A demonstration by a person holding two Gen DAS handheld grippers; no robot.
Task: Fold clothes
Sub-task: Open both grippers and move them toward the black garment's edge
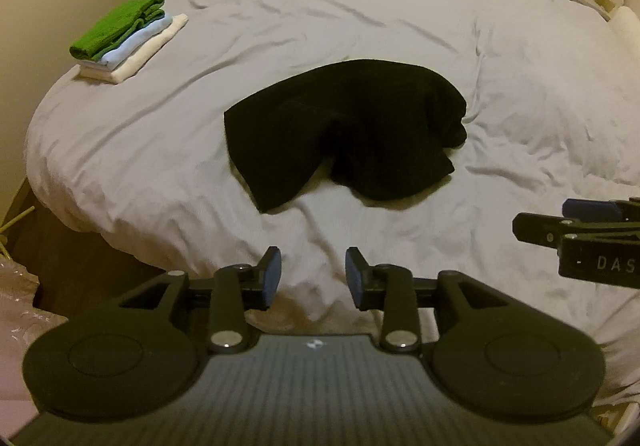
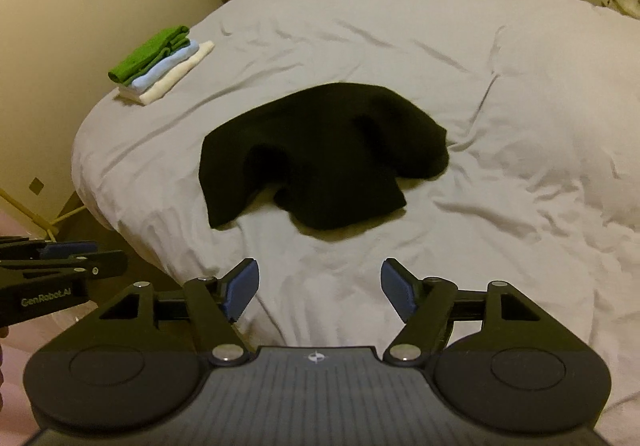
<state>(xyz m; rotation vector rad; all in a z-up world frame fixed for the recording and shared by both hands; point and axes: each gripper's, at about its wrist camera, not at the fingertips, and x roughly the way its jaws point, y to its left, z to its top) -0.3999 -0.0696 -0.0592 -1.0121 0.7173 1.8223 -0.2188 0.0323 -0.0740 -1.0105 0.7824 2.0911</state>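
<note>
A black garment (image 1: 344,130) lies crumpled in a loose heap in the middle of the bed; it also shows in the right wrist view (image 2: 320,158). My left gripper (image 1: 313,278) is open and empty, held above the bed's near edge, short of the garment. My right gripper (image 2: 319,288) is open wider and empty, also short of the garment. Each gripper shows from the side in the other's view: the right one (image 1: 532,226) at the right edge, the left one (image 2: 100,258) at the left edge.
A stack of folded clothes, green on top (image 1: 120,26), then light blue and white, sits at the bed's far left corner, and shows in the right wrist view (image 2: 156,54). The bed has a wrinkled pale cover (image 1: 360,18). Walls and floor lie to the left, shelves at the far right.
</note>
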